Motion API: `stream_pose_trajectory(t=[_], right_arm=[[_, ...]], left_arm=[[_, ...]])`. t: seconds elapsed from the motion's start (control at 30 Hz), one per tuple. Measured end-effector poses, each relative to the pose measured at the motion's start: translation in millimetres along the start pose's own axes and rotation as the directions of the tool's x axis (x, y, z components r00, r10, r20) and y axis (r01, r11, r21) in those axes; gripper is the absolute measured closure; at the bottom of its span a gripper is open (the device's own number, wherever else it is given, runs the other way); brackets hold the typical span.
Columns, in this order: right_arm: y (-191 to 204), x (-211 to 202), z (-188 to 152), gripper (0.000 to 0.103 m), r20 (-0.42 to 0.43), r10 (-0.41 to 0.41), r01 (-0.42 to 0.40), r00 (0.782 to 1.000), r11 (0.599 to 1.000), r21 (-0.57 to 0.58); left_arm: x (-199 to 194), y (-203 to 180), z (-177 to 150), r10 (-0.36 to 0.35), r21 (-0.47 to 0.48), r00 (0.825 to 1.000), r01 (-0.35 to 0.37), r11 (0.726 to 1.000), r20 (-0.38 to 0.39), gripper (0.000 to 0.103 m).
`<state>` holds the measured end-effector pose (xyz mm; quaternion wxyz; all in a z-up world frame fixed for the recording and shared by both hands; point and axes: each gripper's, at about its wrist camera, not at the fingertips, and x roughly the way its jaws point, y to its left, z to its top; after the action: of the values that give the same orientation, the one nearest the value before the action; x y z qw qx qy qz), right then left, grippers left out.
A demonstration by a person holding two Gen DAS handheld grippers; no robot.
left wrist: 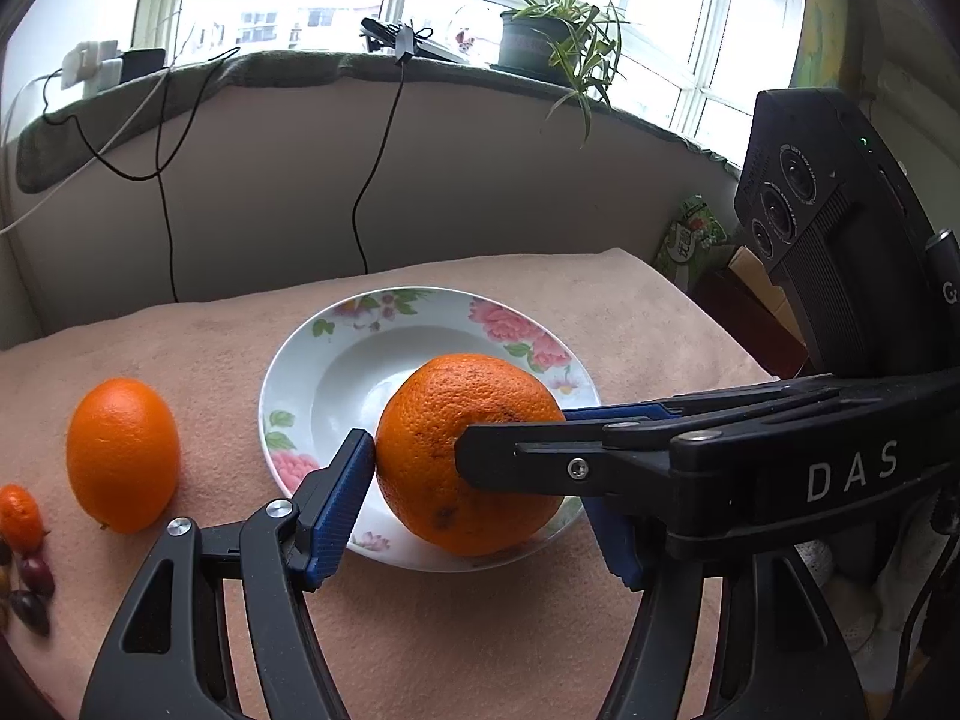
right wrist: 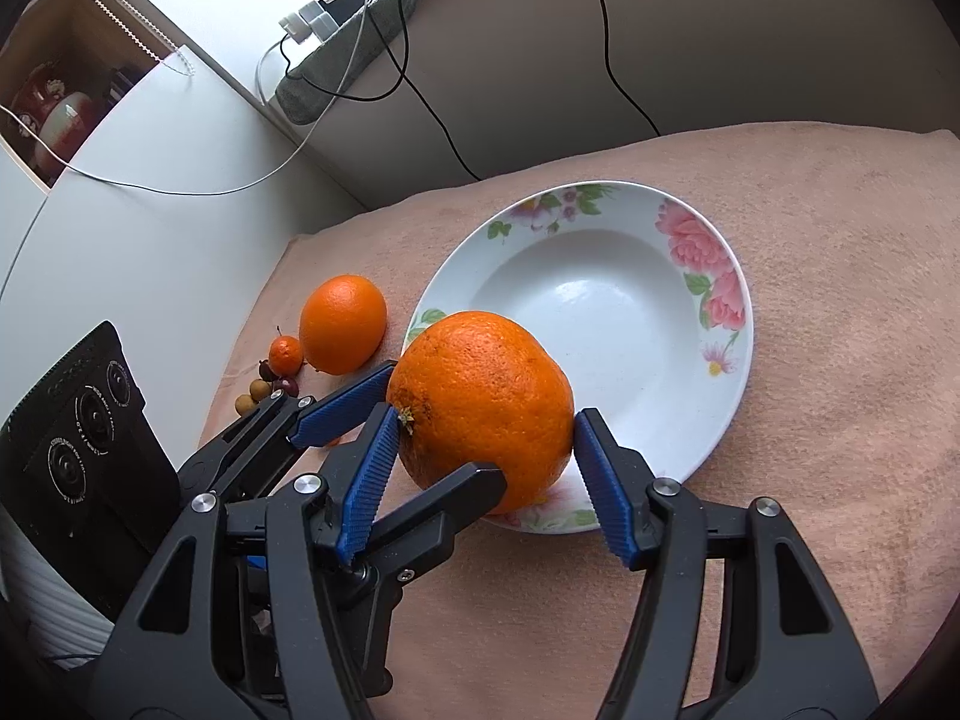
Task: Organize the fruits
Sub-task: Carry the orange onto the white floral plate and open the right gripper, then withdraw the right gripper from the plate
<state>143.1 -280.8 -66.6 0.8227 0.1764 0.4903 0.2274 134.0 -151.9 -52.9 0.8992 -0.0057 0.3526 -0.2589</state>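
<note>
Large orange [right wrist: 486, 402] sat on the near rim of the floral plate [right wrist: 729, 354], clamped by both the left gripper [left wrist: 474, 474] and right gripper [right wrist: 486, 462]. Peach blanket [right wrist: 840, 252] covered the surface. Only the left view showed window [left wrist: 288, 12] and potted plant [left wrist: 552, 30].

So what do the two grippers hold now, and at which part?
Both hold the large orange over the plate's near rim: right gripper and left gripper each clamp its opposite sides.
</note>
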Motion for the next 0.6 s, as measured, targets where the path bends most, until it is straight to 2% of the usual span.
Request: stream_pose_trajectory(t=[0.13,0.3,0.4,0.57,0.6], right_arm=[[-2,-4,1,0.04,0.026,-0.026,0.026,0.999,1.0,0.005],[6,-17,3,0.039,0.074,-0.088,0.091,0.993,0.995,-0.047],[8,-23,3,0.03,0.094,-0.108,0.113,0.99,0.992,-0.053],[15,-31,-1,0.026,0.135,-0.176,0.187,0.975,0.979,-0.079],[18,-33,-2,0.021,0.143,-0.194,0.207,0.971,0.975,-0.084]], left_arm=[[-3,-3,2,0.001,0.014,1.0,-0.001,1.0,0.01,0.036],[-10,1,3,0.015,0.013,1.0,-0.015,1.0,0.022,0.036],[-14,5,1,0.024,0.008,0.999,-0.024,1.0,0.026,0.036],[-22,11,-4,0.048,0.007,0.998,-0.048,0.999,0.027,0.035],[-24,13,-6,0.053,0.005,0.998,-0.053,0.999,0.025,0.035]])
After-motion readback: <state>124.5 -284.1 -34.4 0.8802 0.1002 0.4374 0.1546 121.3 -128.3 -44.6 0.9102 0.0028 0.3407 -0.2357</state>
